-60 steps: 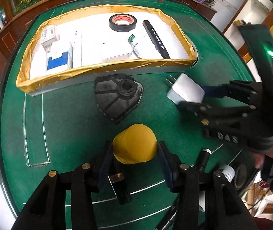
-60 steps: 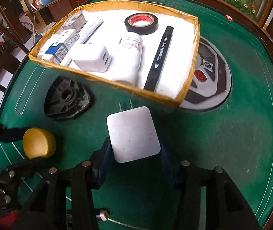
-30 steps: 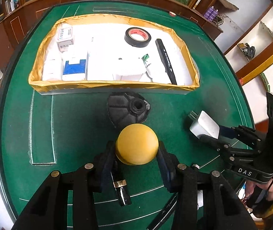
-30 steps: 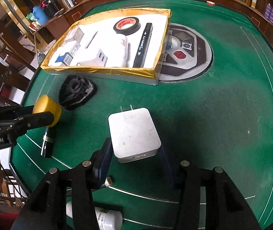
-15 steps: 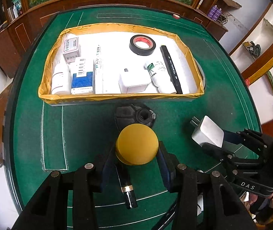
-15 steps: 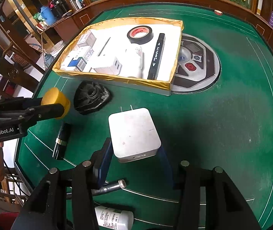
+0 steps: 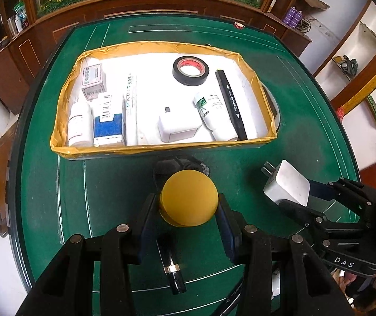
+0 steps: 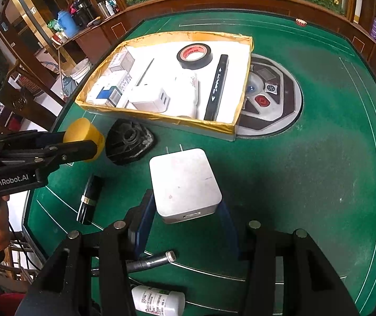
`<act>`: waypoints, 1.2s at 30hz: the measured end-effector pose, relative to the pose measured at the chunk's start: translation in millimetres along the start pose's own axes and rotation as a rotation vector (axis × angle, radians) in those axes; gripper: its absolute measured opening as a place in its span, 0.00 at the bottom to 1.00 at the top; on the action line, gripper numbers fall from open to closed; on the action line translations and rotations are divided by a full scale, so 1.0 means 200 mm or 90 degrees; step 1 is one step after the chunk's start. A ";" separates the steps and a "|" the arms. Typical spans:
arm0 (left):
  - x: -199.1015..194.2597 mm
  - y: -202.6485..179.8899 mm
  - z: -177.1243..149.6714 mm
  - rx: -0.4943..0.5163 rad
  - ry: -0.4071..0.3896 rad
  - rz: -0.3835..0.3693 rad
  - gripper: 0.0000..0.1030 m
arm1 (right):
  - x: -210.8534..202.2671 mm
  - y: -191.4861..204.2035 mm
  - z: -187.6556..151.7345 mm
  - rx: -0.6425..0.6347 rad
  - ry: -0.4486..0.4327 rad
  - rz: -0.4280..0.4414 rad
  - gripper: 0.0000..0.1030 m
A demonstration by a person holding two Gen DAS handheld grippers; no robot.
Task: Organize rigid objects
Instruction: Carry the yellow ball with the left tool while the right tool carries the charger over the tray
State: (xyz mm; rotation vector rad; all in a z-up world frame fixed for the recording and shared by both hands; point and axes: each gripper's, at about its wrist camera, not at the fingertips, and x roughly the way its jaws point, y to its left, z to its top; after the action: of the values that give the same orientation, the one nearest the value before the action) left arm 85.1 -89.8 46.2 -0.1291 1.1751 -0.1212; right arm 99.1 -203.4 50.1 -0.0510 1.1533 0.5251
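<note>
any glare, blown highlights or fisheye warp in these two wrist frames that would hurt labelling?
Left wrist view: tray floor blown out white, so the white charger inside barely separates; table edges bow strongly. Right wrist view: same washout on the tray bottom, soft sheen on the held white adapter, dark vignette at the corners; both sharp, no motion blur.

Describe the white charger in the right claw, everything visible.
The charger is a flat, square white plastic block with rounded corners and faint scuffs on its broad top face. Two metal prongs stick out of its far edge, toward the tray; a port slot shows on its near edge. It sits level above the green table, pinched on both sides by the right claw. Nothing else touches it.
</note>
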 end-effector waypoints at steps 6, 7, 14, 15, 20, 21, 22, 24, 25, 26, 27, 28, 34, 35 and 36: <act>-0.01 0.00 0.01 0.001 0.000 -0.002 0.44 | -0.01 0.01 0.01 0.002 -0.004 -0.001 0.45; -0.01 0.00 0.01 0.001 0.000 -0.002 0.44 | -0.01 0.00 0.01 0.002 -0.004 -0.001 0.45; -0.03 0.02 0.04 -0.002 -0.003 -0.009 0.44 | -0.03 0.02 0.02 0.002 -0.012 0.000 0.45; -0.03 0.02 0.05 -0.002 -0.004 -0.009 0.44 | -0.03 0.03 0.03 0.002 -0.013 0.000 0.45; -0.05 0.05 0.11 -0.008 -0.009 -0.015 0.44 | -0.04 0.04 0.08 0.000 -0.022 0.000 0.45; -0.05 0.06 0.12 -0.009 -0.010 -0.016 0.44 | -0.05 0.04 0.09 0.001 -0.025 0.000 0.45; -0.05 0.07 0.14 -0.010 -0.012 -0.016 0.44 | -0.05 0.04 0.10 0.002 -0.027 0.000 0.45; -0.05 0.09 0.17 -0.011 -0.014 -0.017 0.44 | -0.05 0.03 0.13 0.006 -0.032 0.000 0.45; -0.05 0.09 0.19 -0.012 -0.015 -0.018 0.44 | -0.05 0.03 0.14 0.007 -0.034 -0.001 0.45; -0.05 0.10 0.21 -0.013 -0.015 -0.019 0.44 | -0.05 0.03 0.16 0.009 -0.036 -0.002 0.45; -0.05 0.11 0.22 -0.014 -0.016 -0.021 0.44 | -0.05 0.03 0.17 0.009 -0.038 -0.003 0.45; -0.04 0.12 0.24 -0.016 -0.016 -0.023 0.44 | -0.05 0.03 0.19 0.009 -0.039 -0.005 0.45; 0.01 0.14 0.34 -0.021 -0.009 -0.032 0.44 | -0.01 0.02 0.28 0.011 -0.038 -0.020 0.45; 0.02 0.15 0.36 -0.021 -0.008 -0.033 0.44 | 0.00 0.02 0.30 0.013 -0.035 -0.026 0.45; 0.03 0.15 0.37 -0.019 -0.008 -0.034 0.44 | 0.00 0.01 0.31 0.014 -0.035 -0.029 0.45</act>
State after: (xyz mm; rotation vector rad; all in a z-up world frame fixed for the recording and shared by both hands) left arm 157.5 -58.9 63.8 -0.1876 1.1616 -0.1500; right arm 151.6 -182.6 76.0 -0.0439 1.1023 0.4707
